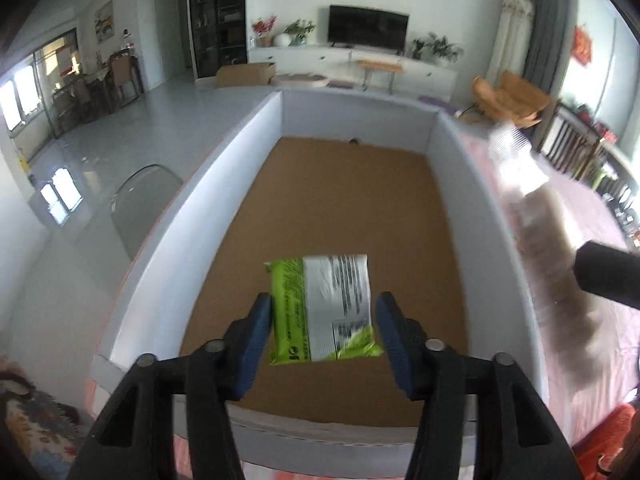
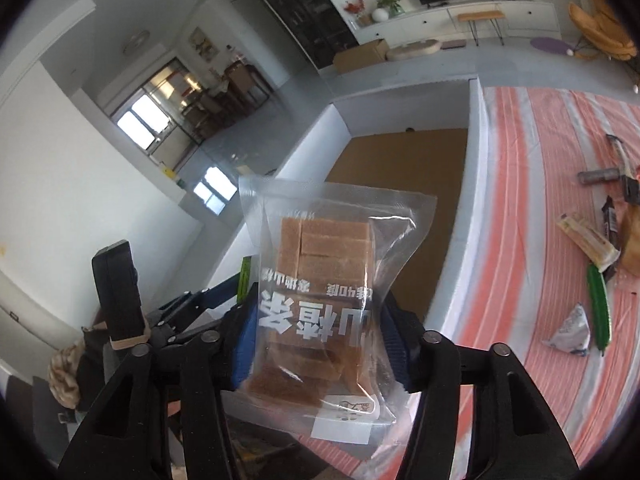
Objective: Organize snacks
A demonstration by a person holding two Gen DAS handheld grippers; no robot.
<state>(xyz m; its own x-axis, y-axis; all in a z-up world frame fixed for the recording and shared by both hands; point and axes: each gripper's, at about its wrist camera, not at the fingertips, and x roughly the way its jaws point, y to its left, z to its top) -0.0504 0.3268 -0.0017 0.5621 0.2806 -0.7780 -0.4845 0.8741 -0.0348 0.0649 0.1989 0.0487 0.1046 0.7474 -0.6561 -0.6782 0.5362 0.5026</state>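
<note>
A green and white snack packet (image 1: 324, 308) lies on the brown floor of a white-walled box (image 1: 168, 216). My left gripper (image 1: 322, 332) is open above the packet, with gaps between its blue pads and the packet's sides. My right gripper (image 2: 318, 340) is shut on a clear bag of brown hawthorn slices (image 2: 324, 296), held up beside the box (image 2: 472, 200). The same bag shows blurred at the right of the left wrist view (image 1: 548, 240). The left gripper shows at the lower left of the right wrist view (image 2: 192, 308).
Several loose snacks lie on the pink striped cloth (image 2: 520, 240) at the right: a green stick (image 2: 599, 304), a silver triangular pack (image 2: 570, 330), a yellow bar (image 2: 588, 240) and a dark wrapper (image 2: 610, 216). A transparent chair (image 1: 140, 208) stands left of the box.
</note>
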